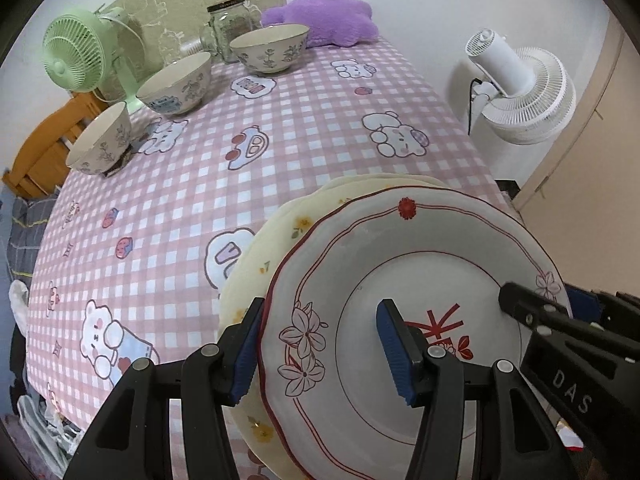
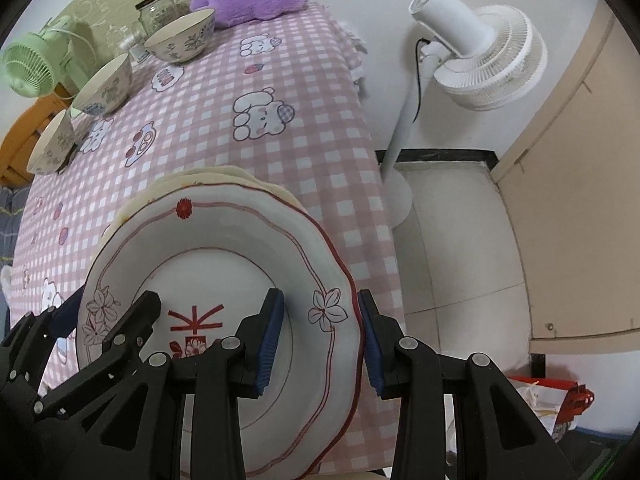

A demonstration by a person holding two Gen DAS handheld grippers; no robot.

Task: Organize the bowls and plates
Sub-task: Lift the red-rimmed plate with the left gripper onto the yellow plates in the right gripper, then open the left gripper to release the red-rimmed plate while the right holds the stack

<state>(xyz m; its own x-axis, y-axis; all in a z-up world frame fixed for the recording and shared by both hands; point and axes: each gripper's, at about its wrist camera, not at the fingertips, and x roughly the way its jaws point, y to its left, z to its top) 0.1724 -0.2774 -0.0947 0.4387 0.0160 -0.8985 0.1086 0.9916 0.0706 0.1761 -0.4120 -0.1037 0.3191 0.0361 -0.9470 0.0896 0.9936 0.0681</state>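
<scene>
A white plate (image 1: 420,248) (image 2: 208,240) with a red scalloped rim and flower prints sits slightly tilted over a stack of pale yellow plates (image 1: 272,248) (image 2: 224,174), near the front right of the pink checked table (image 1: 300,128). My left gripper (image 1: 320,320) (image 2: 108,304) is shut on the plate's left rim, one pad outside and one inside. My right gripper (image 2: 320,308) (image 1: 560,296) is shut on the right rim the same way. Three flower-patterned bowls (image 1: 270,48) (image 1: 176,84) (image 1: 100,140) stand apart in a row along the far left.
A green desk fan (image 1: 76,56), a glass jar (image 1: 230,24) and a purple plush (image 1: 324,20) stand at the table's back. A white pedestal fan (image 2: 480,52) stands on the floor right of the table edge. A wooden chair (image 1: 44,148) is at the left.
</scene>
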